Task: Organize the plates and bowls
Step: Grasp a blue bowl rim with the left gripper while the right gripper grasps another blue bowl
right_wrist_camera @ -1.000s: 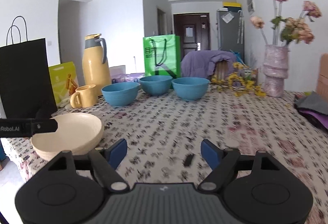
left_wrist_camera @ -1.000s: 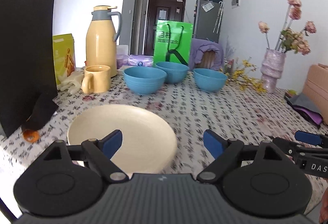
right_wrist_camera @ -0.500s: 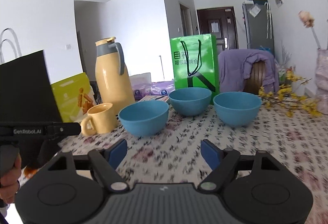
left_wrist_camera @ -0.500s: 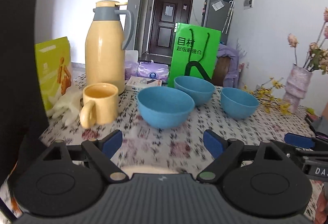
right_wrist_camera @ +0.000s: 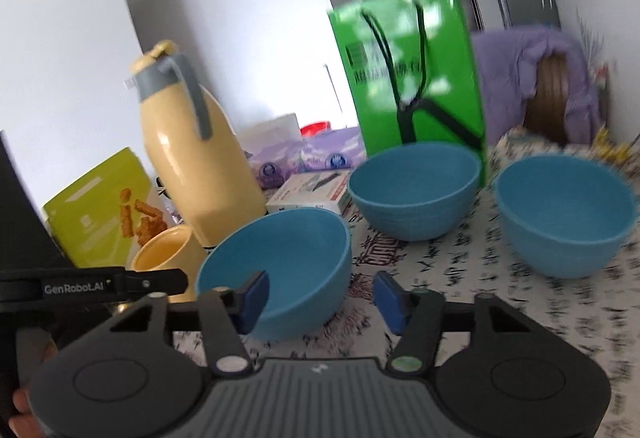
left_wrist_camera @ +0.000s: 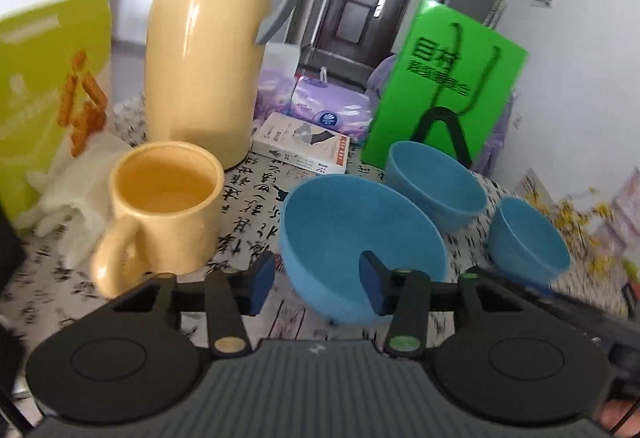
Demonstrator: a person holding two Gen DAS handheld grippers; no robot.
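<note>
Three blue bowls stand on the patterned tablecloth. The nearest bowl (left_wrist_camera: 360, 234) (right_wrist_camera: 280, 258) sits right in front of both grippers. A second bowl (left_wrist_camera: 436, 185) (right_wrist_camera: 416, 189) and a third bowl (left_wrist_camera: 528, 242) (right_wrist_camera: 564, 213) stand behind and to the right. My left gripper (left_wrist_camera: 316, 290) is open, its jaws straddling the near bowl's left rim. My right gripper (right_wrist_camera: 320, 298) is open, its jaws straddling the same bowl's right rim. The cream plate is out of view.
A yellow mug (left_wrist_camera: 160, 213) (right_wrist_camera: 164, 254) stands left of the near bowl, a yellow thermos jug (left_wrist_camera: 204, 49) (right_wrist_camera: 196, 165) behind it. A green paper bag (left_wrist_camera: 440, 89) (right_wrist_camera: 408, 77), a small box (left_wrist_camera: 300, 149), tissue packs and a snack bag (left_wrist_camera: 44, 97) crowd the back.
Both grippers have moved forward across the table, past the cream plate, up to the nearest blue bowl. Both stay open.
</note>
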